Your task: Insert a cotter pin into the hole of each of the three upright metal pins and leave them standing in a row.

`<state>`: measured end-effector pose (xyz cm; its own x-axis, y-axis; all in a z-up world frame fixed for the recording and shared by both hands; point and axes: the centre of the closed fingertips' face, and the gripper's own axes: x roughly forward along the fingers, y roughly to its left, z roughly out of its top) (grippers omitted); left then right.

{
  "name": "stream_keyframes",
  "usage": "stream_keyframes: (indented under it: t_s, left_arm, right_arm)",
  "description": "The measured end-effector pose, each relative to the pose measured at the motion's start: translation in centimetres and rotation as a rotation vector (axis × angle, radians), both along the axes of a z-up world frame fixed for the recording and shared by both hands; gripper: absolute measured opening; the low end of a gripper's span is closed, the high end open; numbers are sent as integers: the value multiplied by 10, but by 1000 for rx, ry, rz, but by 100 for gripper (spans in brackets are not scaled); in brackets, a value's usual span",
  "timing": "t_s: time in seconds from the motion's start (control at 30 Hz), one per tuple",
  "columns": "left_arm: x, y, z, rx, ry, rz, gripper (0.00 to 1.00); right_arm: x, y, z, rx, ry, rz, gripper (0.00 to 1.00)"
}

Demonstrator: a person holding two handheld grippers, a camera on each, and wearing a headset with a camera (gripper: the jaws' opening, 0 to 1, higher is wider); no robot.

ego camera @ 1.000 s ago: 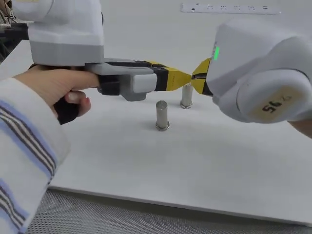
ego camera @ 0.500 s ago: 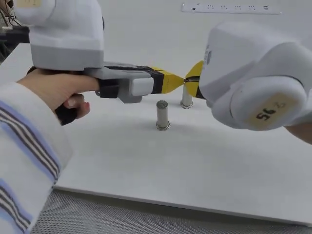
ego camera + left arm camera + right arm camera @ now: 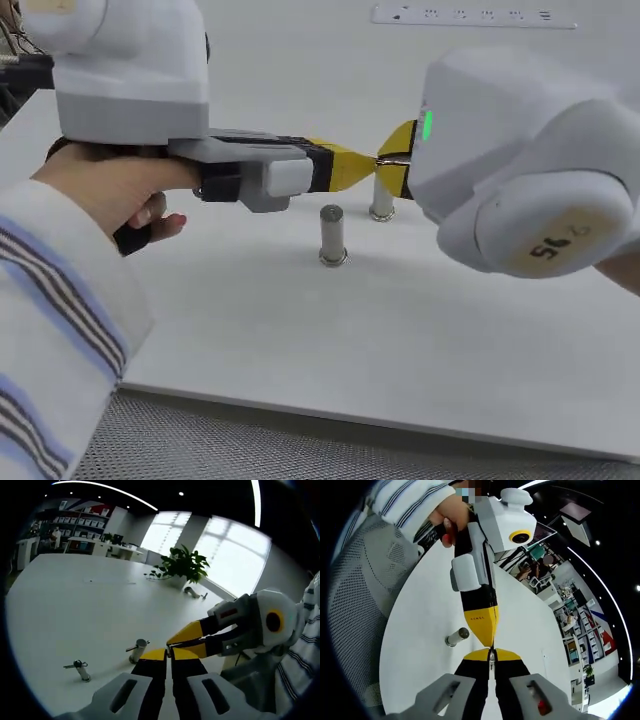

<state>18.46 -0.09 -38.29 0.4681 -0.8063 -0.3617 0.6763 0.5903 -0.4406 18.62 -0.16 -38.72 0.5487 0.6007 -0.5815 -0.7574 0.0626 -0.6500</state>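
Your left gripper (image 3: pixel 374 166) and right gripper (image 3: pixel 394 166) meet tip to tip above the white tabletop (image 3: pixel 300 330), both pairs of yellow-tipped jaws pinched together. A thin metal sliver (image 3: pixel 491 654) shows where they meet; which jaws grip it cannot be told. Beneath stands a short upright silver metal pin (image 3: pixel 332 236), with a second silver pin (image 3: pixel 381 206) just behind. The left gripper view shows a third silver pin (image 3: pixel 80 670) carrying a cotter pin.
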Motion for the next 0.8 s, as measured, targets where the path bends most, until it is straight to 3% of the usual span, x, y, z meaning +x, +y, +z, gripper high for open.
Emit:
stream_keyframes:
  t_s: [0.17,0.4,0.5,0.6,0.67,0.77,0.8]
  left_arm:
    - [1,0,1,-34,16,20,0]
    - [1,1,2,-36,19,31,0]
    - [3,4,4,-36,11,36,0]
    - [2,6,4,-24,-3,29,0]
    - [-1,6,5,-10,-23,14,0]
    - [-4,6,4,27,-68,-19,0]
    - [-6,6,4,46,-88,-37,0]
  right_arm:
    - [1,-2,1,2,-3,-2,0]
    - [0,-2,2,1,-9,15,0]
    - [0,-1,2,16,-5,14,11]
    - [1,-1,4,20,-13,11,14]
    - [3,-2,3,25,5,8,14]
    - [1,-4,-2,60,92,5,14]
    - [-1,-4,-4,76,144,2,14]
